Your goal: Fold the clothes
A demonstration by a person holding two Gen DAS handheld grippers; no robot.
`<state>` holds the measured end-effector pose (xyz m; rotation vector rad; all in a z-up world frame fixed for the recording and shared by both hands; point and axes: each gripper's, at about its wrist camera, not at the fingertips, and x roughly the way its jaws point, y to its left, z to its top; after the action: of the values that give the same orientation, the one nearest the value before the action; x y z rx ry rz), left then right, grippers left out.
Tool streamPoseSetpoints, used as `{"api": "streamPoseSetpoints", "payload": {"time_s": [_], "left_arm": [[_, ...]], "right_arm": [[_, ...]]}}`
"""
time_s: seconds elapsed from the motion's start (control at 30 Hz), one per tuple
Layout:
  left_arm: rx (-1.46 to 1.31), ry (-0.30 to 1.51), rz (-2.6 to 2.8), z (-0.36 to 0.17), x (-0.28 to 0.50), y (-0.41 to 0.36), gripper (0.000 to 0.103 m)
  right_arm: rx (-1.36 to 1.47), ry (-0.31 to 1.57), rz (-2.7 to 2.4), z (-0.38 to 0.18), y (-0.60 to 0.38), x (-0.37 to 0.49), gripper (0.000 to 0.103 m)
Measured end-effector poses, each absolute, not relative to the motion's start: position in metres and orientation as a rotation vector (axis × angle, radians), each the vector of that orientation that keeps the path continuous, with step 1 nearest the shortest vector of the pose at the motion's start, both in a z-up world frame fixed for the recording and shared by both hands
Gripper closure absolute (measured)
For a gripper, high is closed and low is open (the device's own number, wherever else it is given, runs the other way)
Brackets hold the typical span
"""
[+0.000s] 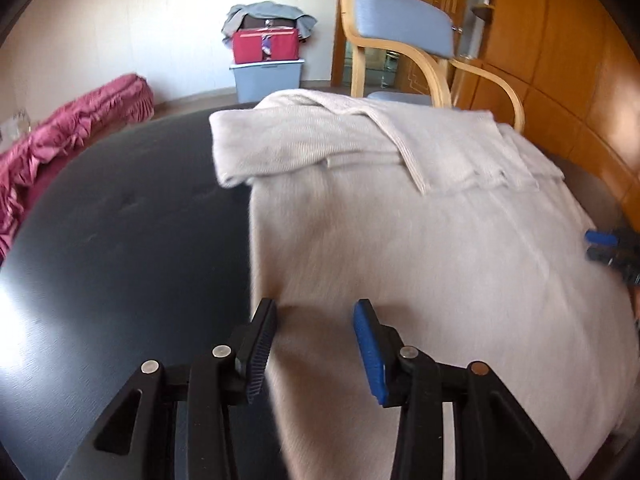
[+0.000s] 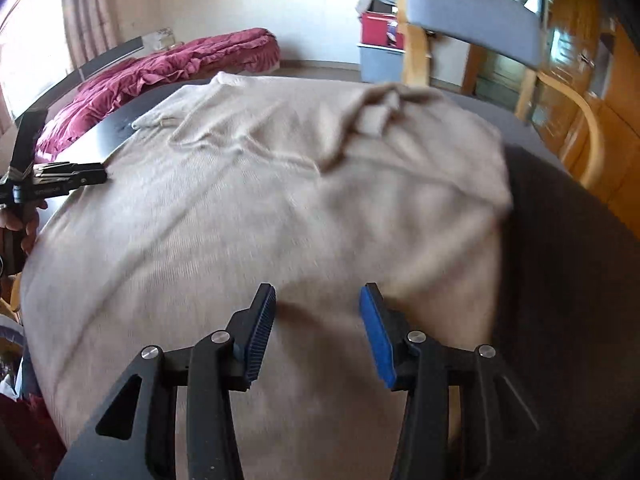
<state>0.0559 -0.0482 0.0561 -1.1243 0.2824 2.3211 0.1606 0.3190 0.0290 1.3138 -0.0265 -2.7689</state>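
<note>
A beige knit sweater (image 1: 400, 240) (image 2: 260, 200) lies spread on a dark table (image 1: 120, 220) (image 2: 560, 260), with its sleeves folded across the far part. My left gripper (image 1: 316, 312) hovers open over the sweater's near left edge, its left finger right at that edge; cloth shows in the gap but the pads do not press it. My right gripper (image 2: 318, 296) is open above the near right part of the sweater. Each gripper also shows in the other view: the right gripper (image 1: 608, 252) at the sweater's right side, the left gripper (image 2: 72, 180) at its left side.
A wooden chair with a blue-grey back (image 1: 404, 20) (image 2: 472, 16) stands behind the table. A maroon ruffled cover (image 1: 72, 128) (image 2: 168, 68) lies to the left. A red bag (image 1: 266, 44) sits on a pale bin. Wooden cabinets (image 1: 560, 40) line the right. A hand (image 2: 16, 224) holds the left gripper.
</note>
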Motion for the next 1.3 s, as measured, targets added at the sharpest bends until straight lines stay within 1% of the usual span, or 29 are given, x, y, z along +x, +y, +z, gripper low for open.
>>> {"api": "streamPoseSetpoints", "payload": {"time_s": [0.03,0.07,0.2,0.37,0.47,0.53,0.67,0.8,0.93,1.2,1.3], "left_arm": [[-1.119,0.295,2.324,0.056,0.062,-0.054,0.063],[-1.114,0.307,2.326,0.056,0.068,-0.06,0.062],[-1.14,0.163,2.311,0.055,0.078,-0.098,0.062],[-1.146,0.067,2.265,0.056,0.098,-0.123,0.062],[-1.126,0.062,2.25,0.056,0.11,-0.128,0.062],[-1.117,0.073,2.239,0.056,0.117,-0.128,0.061],[-1.097,0.113,2.206,0.056,0.129,-0.122,0.055],[-1.054,0.175,2.201,0.055,0.142,-0.116,0.053],[-1.047,0.079,2.137,0.053,0.148,-0.122,0.051],[-1.125,-0.226,1.998,0.048,0.125,-0.136,0.049],[-1.135,-0.29,1.943,0.044,0.119,-0.143,0.049]], "right_arm": [[1.306,-0.05,-2.773,0.029,0.323,0.17,0.048],[1.299,-0.076,-2.778,0.029,0.326,0.18,0.048],[1.281,-0.186,-2.797,0.032,0.338,0.215,0.046],[1.289,-0.334,-2.805,0.033,0.356,0.253,0.046],[1.334,-0.447,-2.769,0.027,0.367,0.272,0.044],[1.312,-0.521,-2.738,0.025,0.373,0.285,0.043],[1.247,-0.662,-2.683,0.021,0.384,0.301,0.043],[1.186,-0.714,-2.643,0.023,0.383,0.306,0.043],[1.161,-0.71,-2.603,0.024,0.375,0.309,0.043],[1.056,-0.944,-2.357,0.011,0.372,0.298,0.043],[1.046,-1.026,-2.266,0.004,0.369,0.292,0.043]]}}
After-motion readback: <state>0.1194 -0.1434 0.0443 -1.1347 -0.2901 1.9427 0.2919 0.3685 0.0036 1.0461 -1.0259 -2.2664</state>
